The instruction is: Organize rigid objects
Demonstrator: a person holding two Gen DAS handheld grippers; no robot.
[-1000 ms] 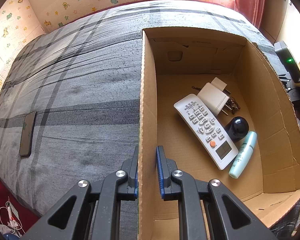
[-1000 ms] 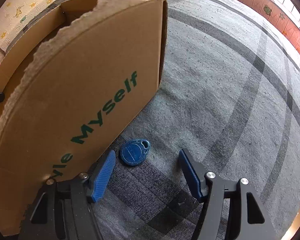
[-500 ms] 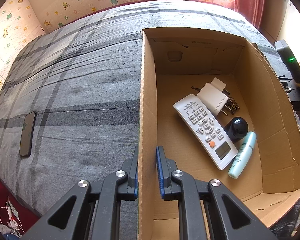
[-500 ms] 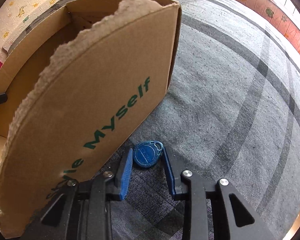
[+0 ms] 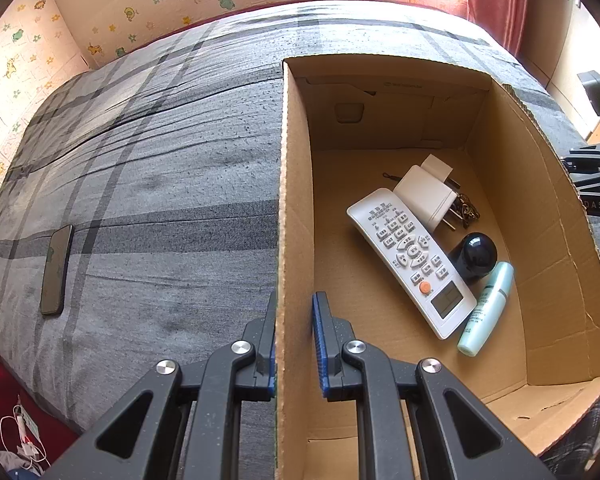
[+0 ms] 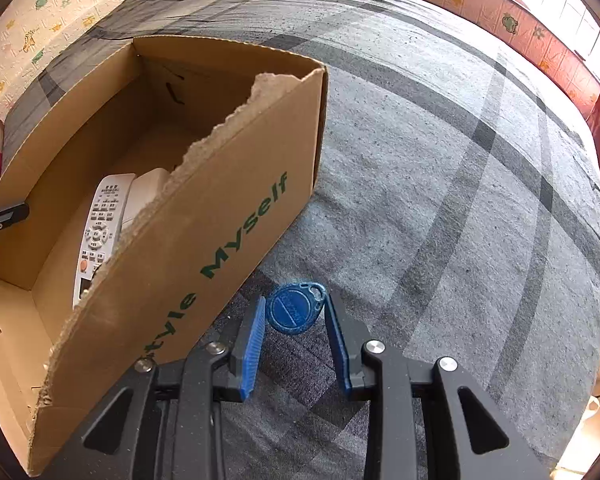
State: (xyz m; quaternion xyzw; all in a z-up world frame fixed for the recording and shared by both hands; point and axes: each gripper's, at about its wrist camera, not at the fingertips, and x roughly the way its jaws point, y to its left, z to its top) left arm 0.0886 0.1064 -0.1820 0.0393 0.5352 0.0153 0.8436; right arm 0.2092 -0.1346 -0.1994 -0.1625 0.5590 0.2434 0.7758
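Fob (image 6: 296, 309) pinched by the right gripper (image 6: 296, 340), not yet boxed.
Remote (image 5: 410, 258), plug (image 5: 424, 196) and bottles already lie in the box (image 5: 540, 216); left gripper (image 5: 294, 344) clamps its wall; phone (image 5: 55, 270) remains outside.

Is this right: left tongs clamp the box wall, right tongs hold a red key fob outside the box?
One error: the key fob is blue, not red, as the right wrist view shows. The right tongs hold it outside the box. The left tongs do clamp the box wall.
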